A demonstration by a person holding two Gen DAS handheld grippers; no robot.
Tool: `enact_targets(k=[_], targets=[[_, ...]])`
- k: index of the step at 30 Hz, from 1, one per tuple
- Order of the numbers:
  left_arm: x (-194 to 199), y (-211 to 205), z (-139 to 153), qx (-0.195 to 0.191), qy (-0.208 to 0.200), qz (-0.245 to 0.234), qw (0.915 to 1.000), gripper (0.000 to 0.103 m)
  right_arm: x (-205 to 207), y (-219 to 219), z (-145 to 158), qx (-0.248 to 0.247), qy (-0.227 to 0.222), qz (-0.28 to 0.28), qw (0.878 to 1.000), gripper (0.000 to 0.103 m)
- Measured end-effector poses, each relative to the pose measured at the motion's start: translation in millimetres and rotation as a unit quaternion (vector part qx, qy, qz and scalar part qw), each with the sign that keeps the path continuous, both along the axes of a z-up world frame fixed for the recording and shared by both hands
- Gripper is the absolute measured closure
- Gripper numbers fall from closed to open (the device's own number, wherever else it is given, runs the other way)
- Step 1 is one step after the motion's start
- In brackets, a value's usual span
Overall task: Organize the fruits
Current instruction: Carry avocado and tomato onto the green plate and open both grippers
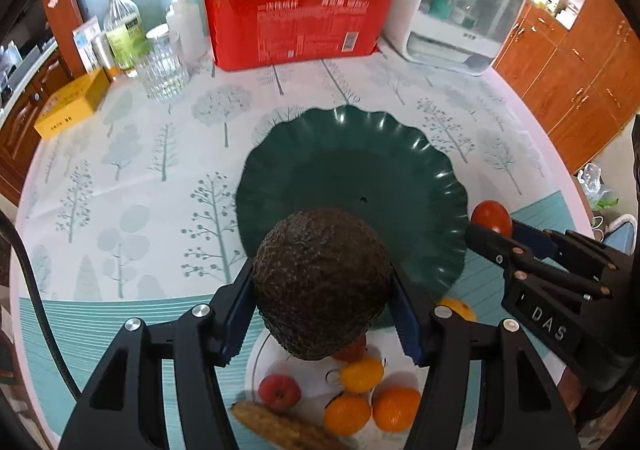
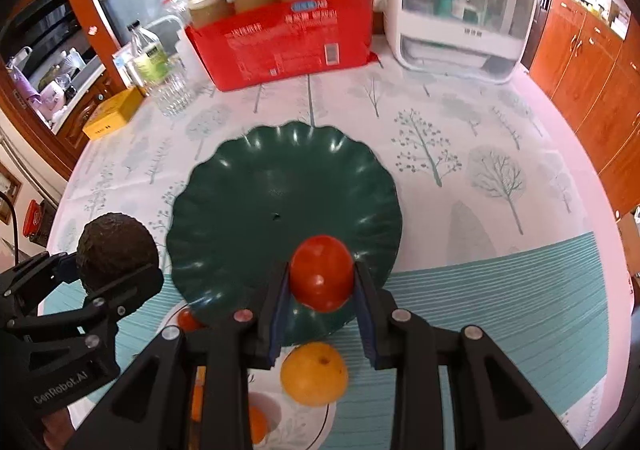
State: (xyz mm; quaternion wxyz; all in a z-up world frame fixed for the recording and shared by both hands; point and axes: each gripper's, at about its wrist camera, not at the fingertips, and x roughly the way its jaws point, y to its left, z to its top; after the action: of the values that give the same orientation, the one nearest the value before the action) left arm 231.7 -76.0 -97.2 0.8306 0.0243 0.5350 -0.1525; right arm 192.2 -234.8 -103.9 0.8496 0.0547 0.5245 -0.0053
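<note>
A dark, rough avocado (image 1: 322, 282) is clamped in my left gripper (image 1: 324, 314), hanging above the near rim of a scalloped dark green plate (image 1: 380, 174). My right gripper (image 2: 322, 290) is shut on a red tomato (image 2: 322, 278) over the near edge of the same green plate (image 2: 260, 210). From the left wrist view the right gripper (image 1: 492, 234) shows at the right with the tomato (image 1: 491, 216). In the right wrist view the left gripper (image 2: 116, 270) shows at the left with the avocado (image 2: 116, 250). Below lies a white plate (image 1: 316, 374) with oranges (image 1: 394, 408), a red apple (image 1: 279, 392) and a corn cob (image 1: 280, 428).
At the table's far side stand a red package of jars (image 1: 300, 26), a white appliance (image 1: 460, 14), a glass (image 1: 162, 66), a bottle (image 1: 122, 30) and a yellow box (image 1: 72, 104). Wooden cabinets (image 1: 580, 62) line the right. An orange (image 2: 314, 374) lies beside the green plate.
</note>
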Motion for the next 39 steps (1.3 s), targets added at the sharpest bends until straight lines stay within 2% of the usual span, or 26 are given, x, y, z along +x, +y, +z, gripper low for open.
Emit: enact_targets(k=[5, 21, 25, 27, 29, 34, 39], targets=[[15.3, -8.0, -25.7, -0.007, 0.020, 0.014, 0.9997, 0.043, 13.8, 2.0, -22.0, 0.000, 0.015, 0.008, 1.000, 0.072], [34.6, -17.3, -68.6, 0.005, 0.054, 0.031, 0.9980, 0.042, 34.8, 2.2, -65.5, -0.009, 0.059, 0.021, 0.998, 0.071], [30.8, -18.1, -61.2, 0.010, 0.026, 0.024, 0.9993, 0.039, 35.5, 1.4, -67.0, -0.011, 0.058, 0.019, 0.998, 0.069], [29.7, -19.0, -53.9, 0.033, 0.003, 0.026, 0.9991, 0.025, 35.5, -1.0, -66.5, -0.011, 0.055, 0.014, 0.998, 0.067], [29.0, -16.8, -49.5, 0.038, -0.010, 0.027, 0.9988, 0.018, 35.7, -3.2, -66.0, 0.000, 0.055, 0.011, 0.998, 0.063], [30.0, -7.7, -45.0, 0.028, -0.005, 0.039, 0.9988, 0.015, 33.2, -2.9, -61.7, -0.001, 0.050, 0.008, 0.999, 0.051], [26.0, -4.2, -42.6, 0.021, -0.002, 0.044, 0.9988, 0.014, 30.2, -3.2, -57.8, 0.004, 0.050, 0.007, 0.999, 0.049]])
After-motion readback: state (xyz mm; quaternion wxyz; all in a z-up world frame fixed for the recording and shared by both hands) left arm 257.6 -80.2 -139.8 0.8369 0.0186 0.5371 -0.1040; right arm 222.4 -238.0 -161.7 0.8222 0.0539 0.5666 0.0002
